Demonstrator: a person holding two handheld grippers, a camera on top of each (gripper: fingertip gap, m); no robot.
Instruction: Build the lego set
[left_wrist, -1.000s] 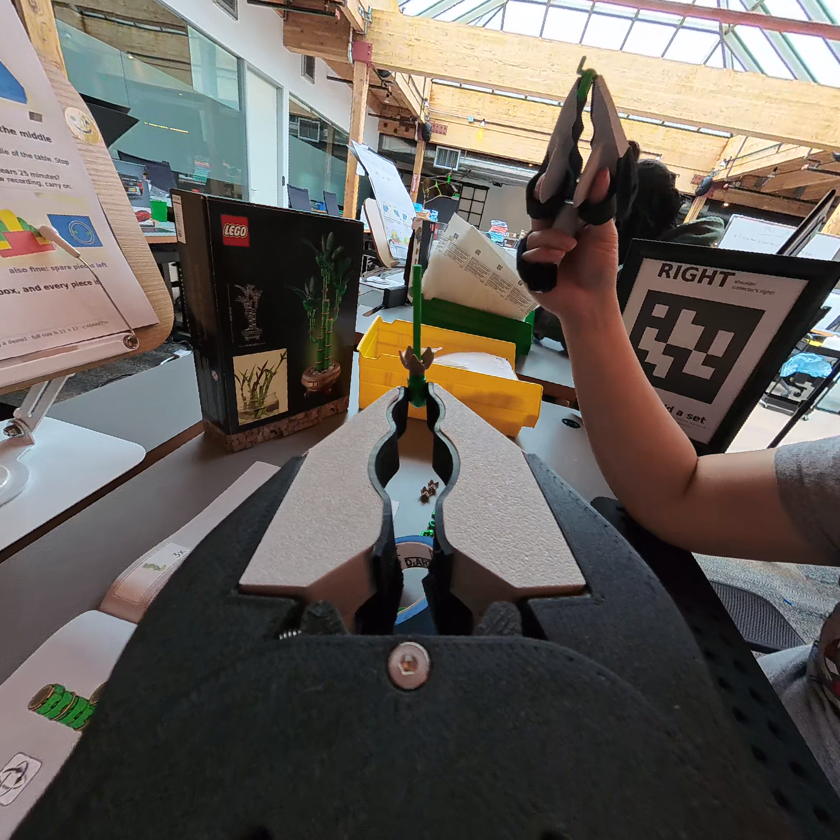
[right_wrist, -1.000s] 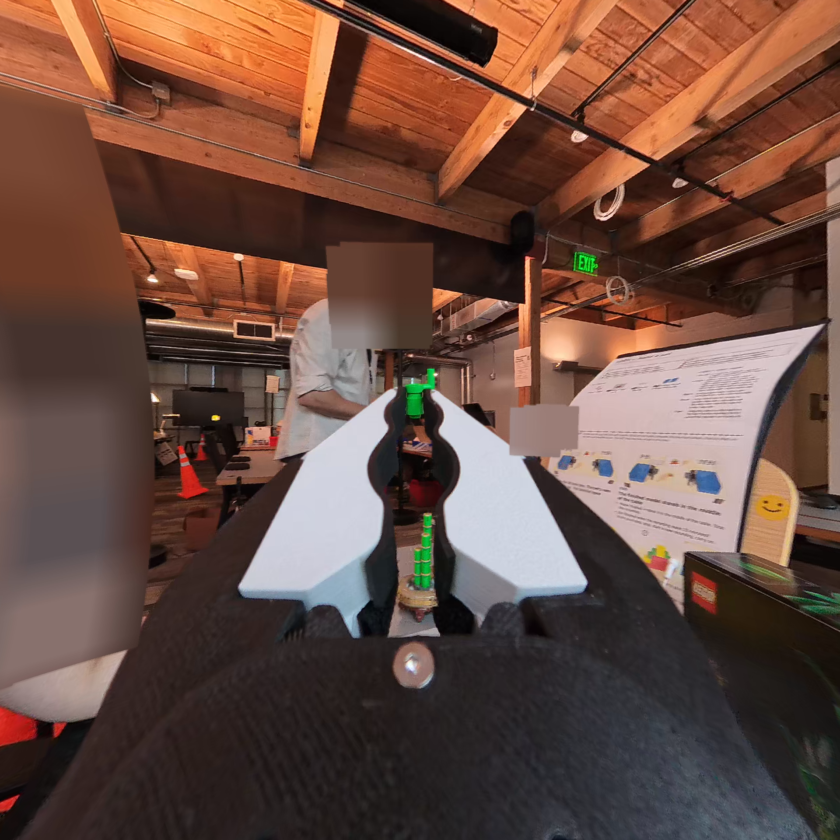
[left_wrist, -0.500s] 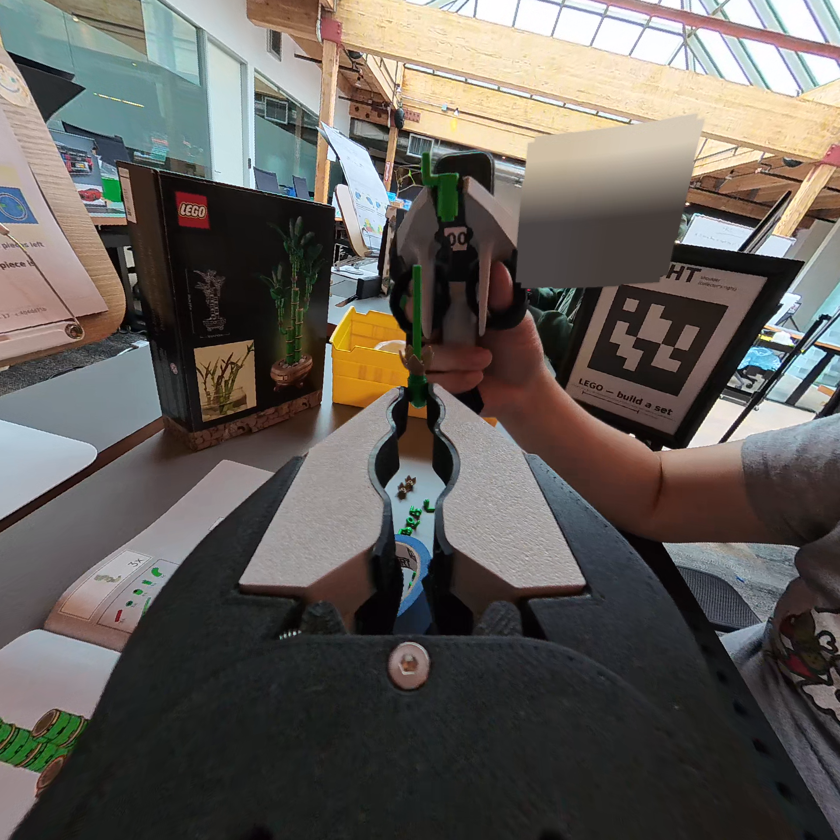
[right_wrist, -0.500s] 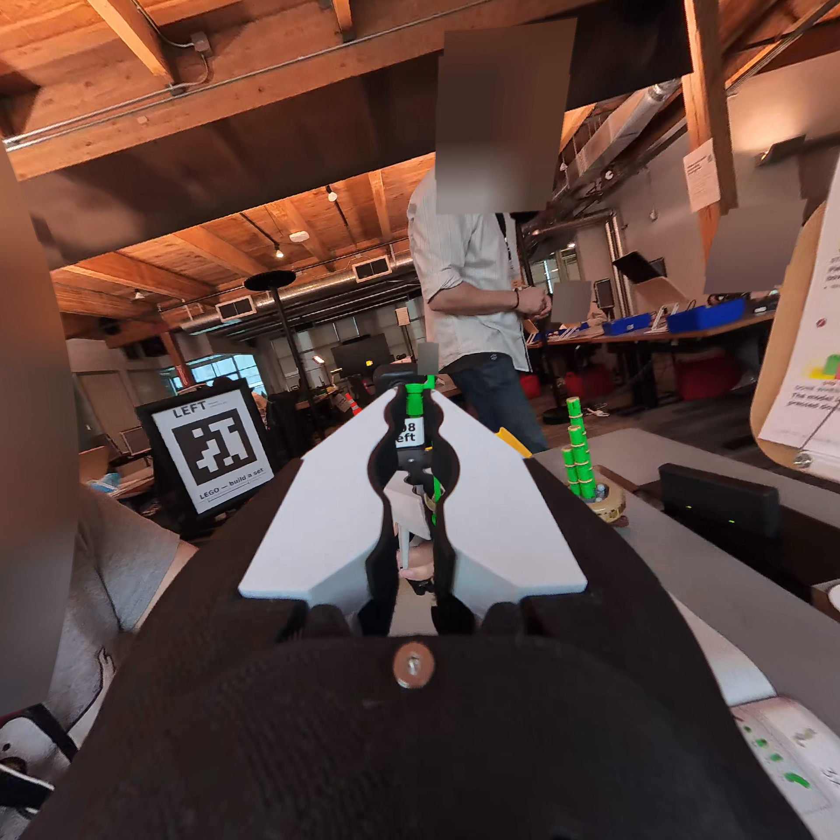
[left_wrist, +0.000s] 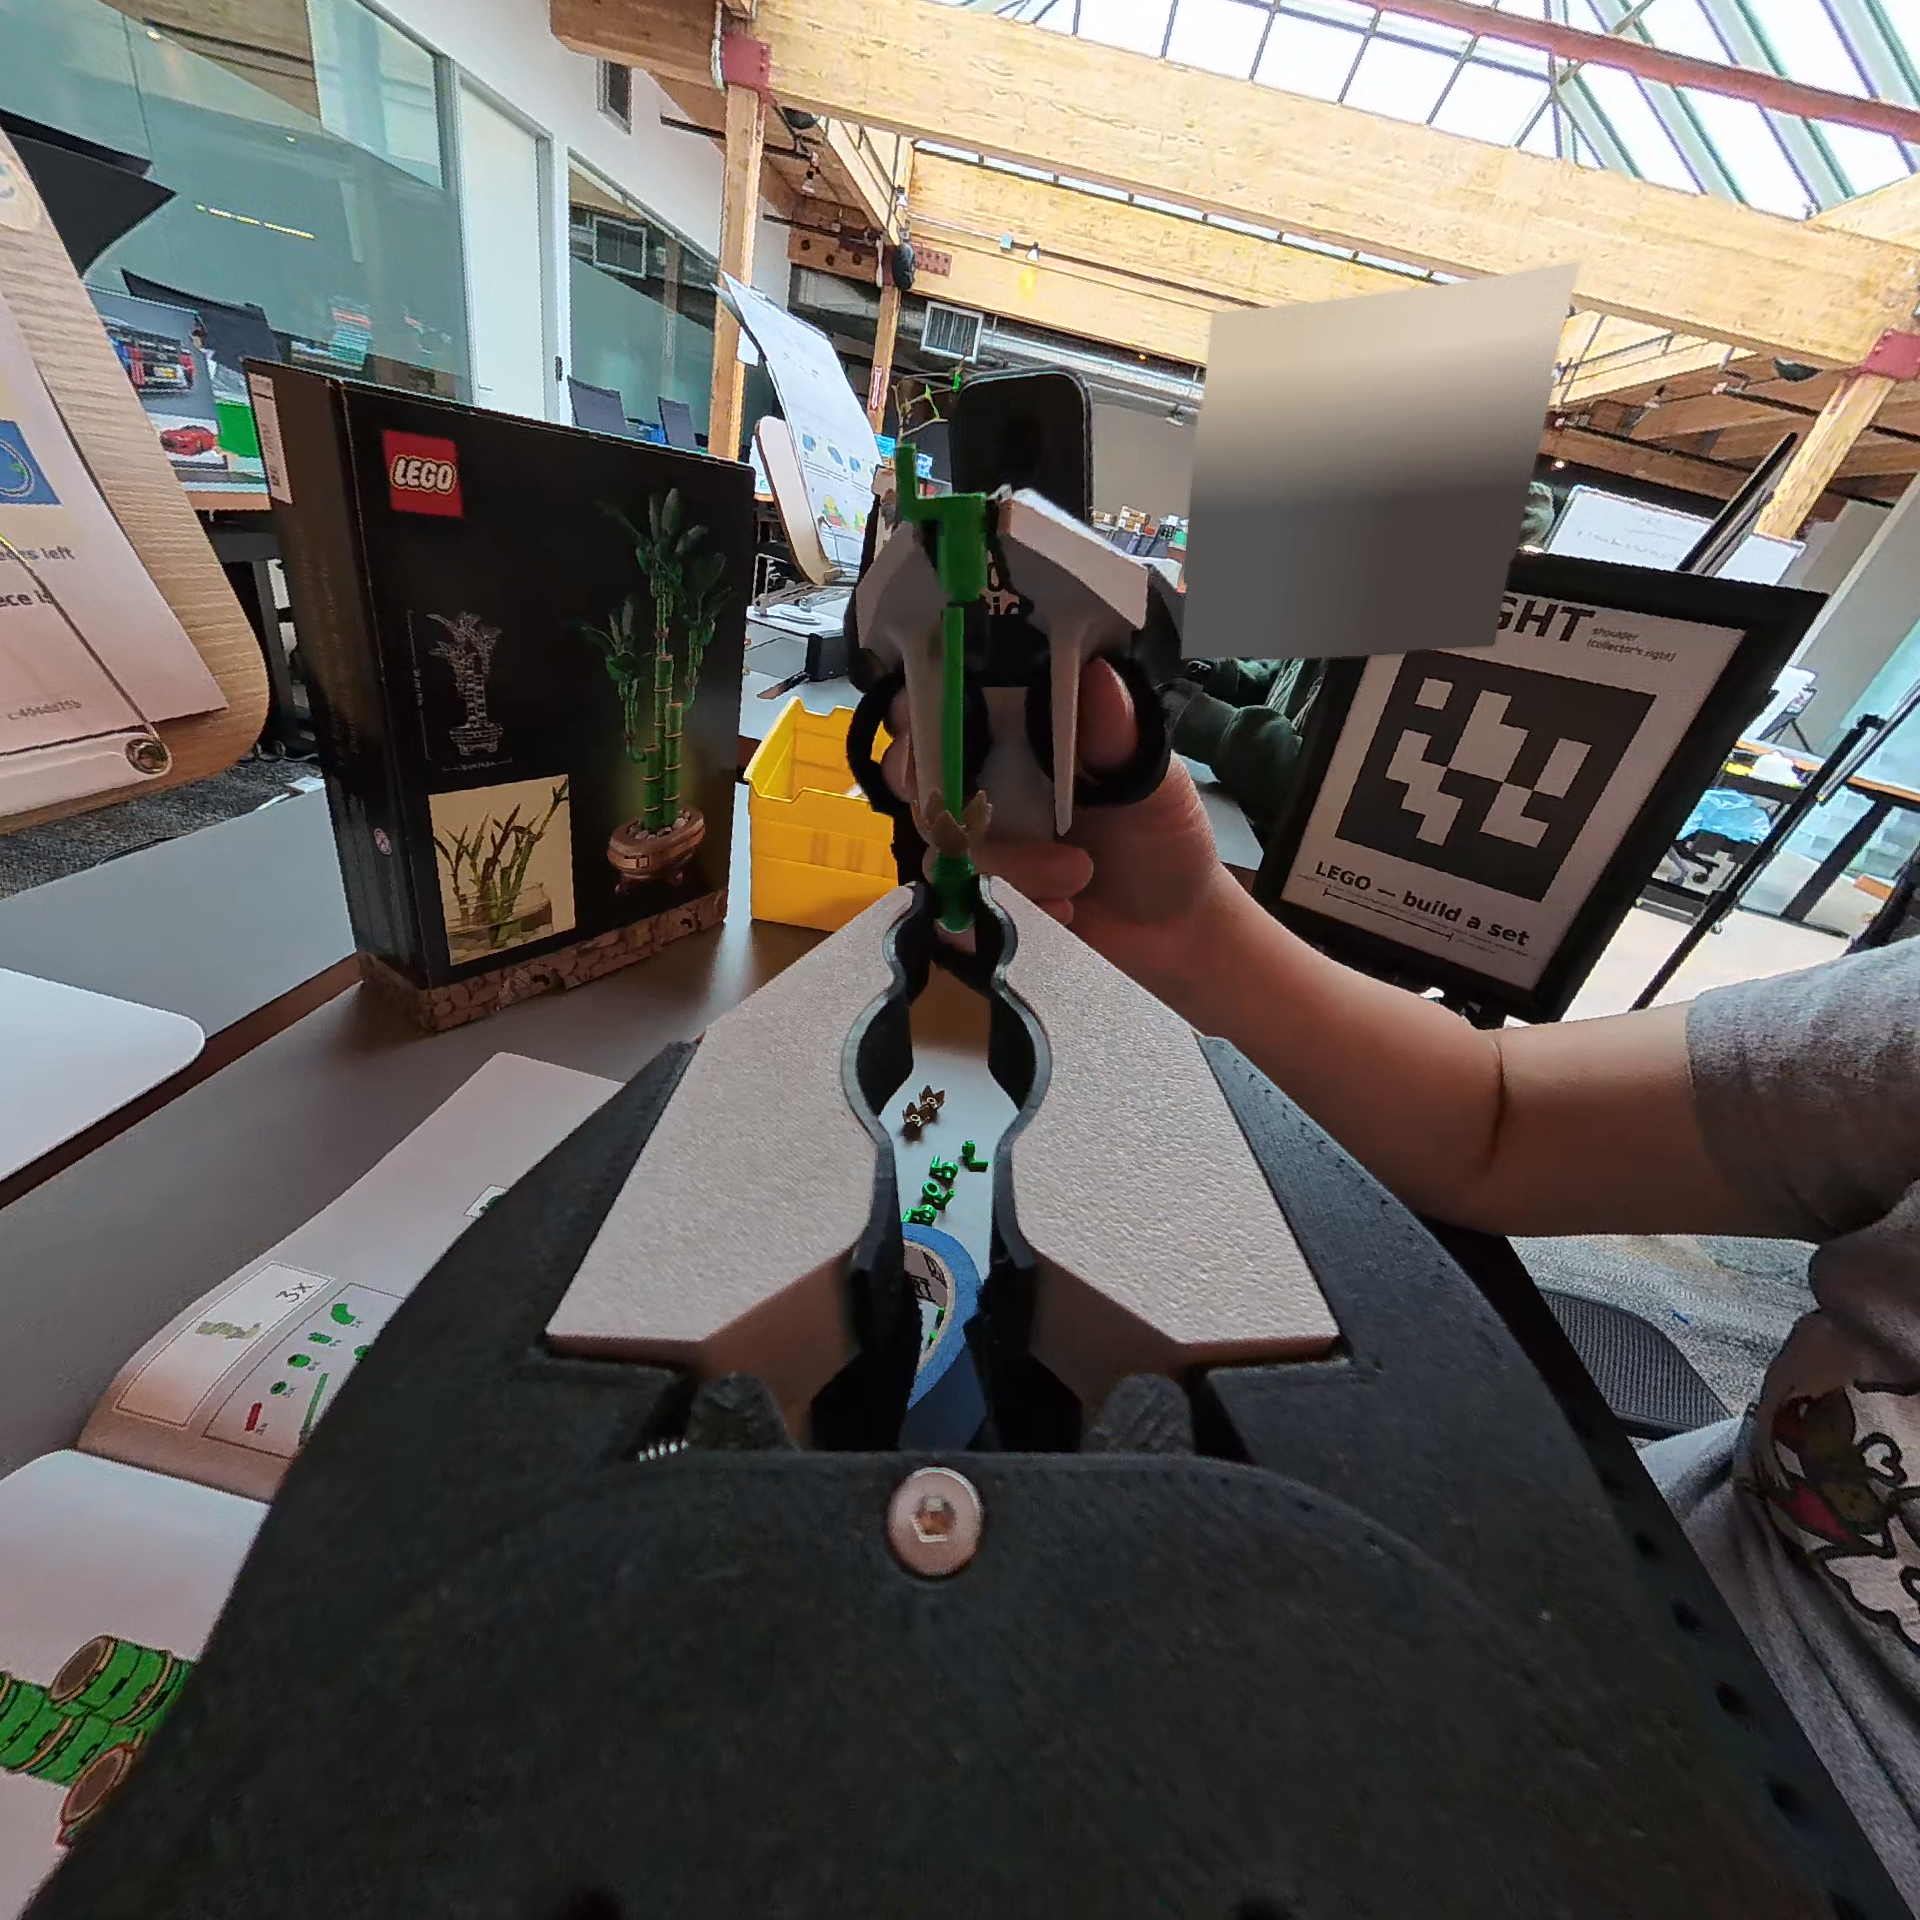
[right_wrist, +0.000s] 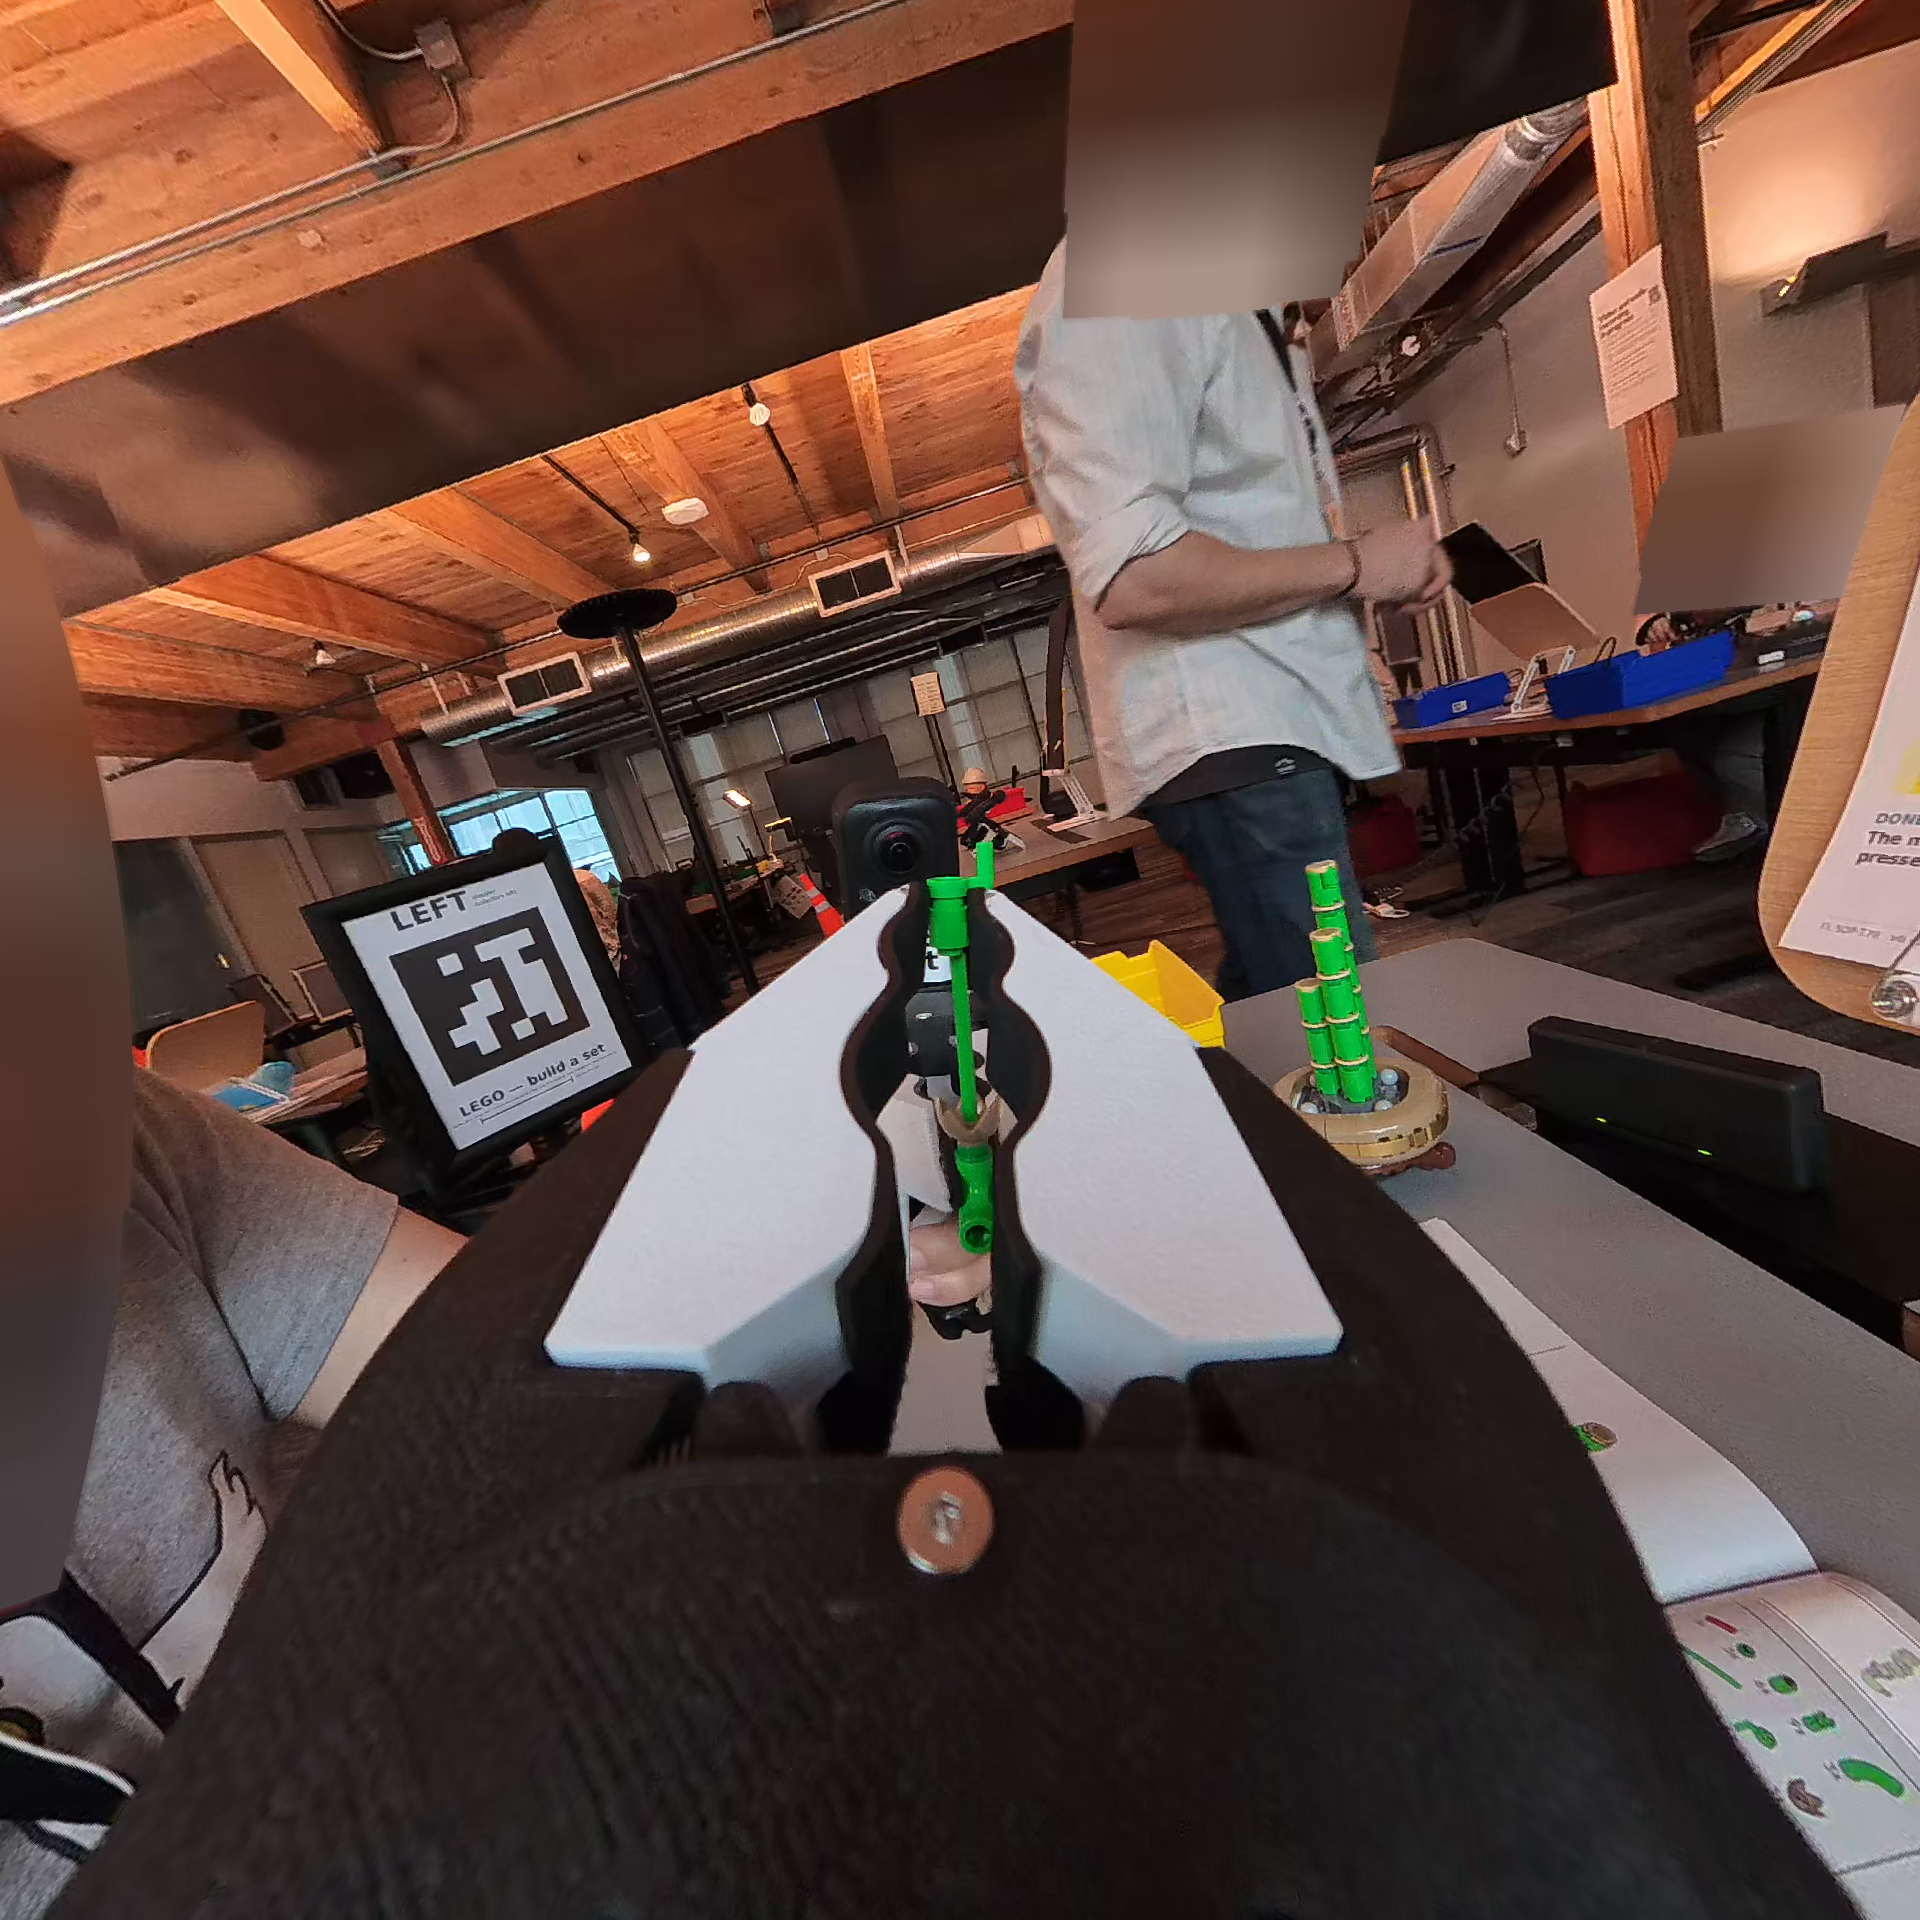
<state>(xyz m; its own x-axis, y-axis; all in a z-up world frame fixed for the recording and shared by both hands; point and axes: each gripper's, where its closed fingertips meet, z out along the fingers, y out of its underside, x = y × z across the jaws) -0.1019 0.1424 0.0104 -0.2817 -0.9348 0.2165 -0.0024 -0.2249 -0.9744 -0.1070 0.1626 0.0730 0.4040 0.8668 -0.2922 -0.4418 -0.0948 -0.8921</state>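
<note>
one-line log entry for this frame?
left claw: shut on stem | right claw: shut on connector | connector at stem top

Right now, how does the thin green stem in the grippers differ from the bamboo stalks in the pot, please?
The thin green stem is a slim rod with one tan collar; the bamboo stalks are thick stacked segments. The stem is held aloft between the left gripper and right gripper; the stalks stand in a pot. Both are green.
</note>
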